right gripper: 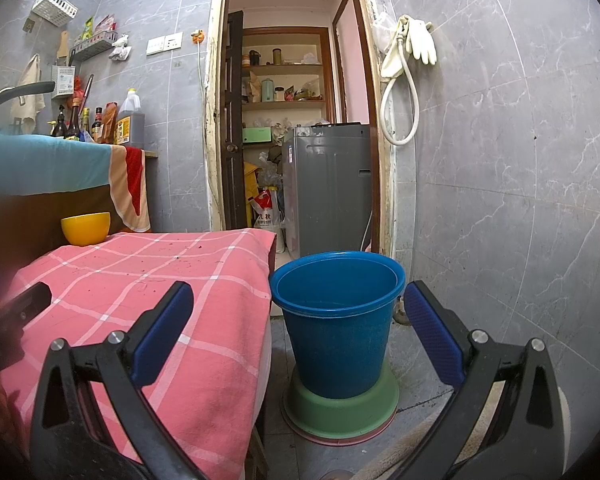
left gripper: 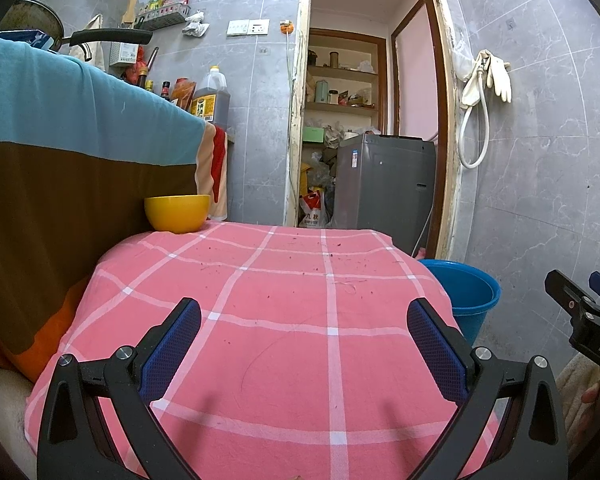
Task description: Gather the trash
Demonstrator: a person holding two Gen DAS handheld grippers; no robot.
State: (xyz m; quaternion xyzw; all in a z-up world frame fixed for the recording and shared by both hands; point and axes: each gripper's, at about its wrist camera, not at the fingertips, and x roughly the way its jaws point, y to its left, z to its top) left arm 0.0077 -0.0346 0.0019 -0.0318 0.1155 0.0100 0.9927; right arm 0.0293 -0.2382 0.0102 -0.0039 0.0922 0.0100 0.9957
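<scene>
The left wrist view looks from low over the near edge of the pink checked counter (left gripper: pixel 284 320), facing its far edge and the doorway (left gripper: pixel 364 100). The right wrist view sits off the counter's right edge, close above the blue bucket (right gripper: pixel 338 320), facing the same way. Both share counter, yellow bowl (left gripper: pixel 178 212), bucket and doorway.

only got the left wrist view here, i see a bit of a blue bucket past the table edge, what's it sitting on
Observer: The blue bucket stands on an upturned green basin on the floor.
Operator: anything in it
Observer: Its visible inside looks bare; the bottom is hidden.
Operator: is my right hand-held gripper holding something
Observer: No, the right hand-held gripper is open, with the bucket between its fingers in view.
</scene>
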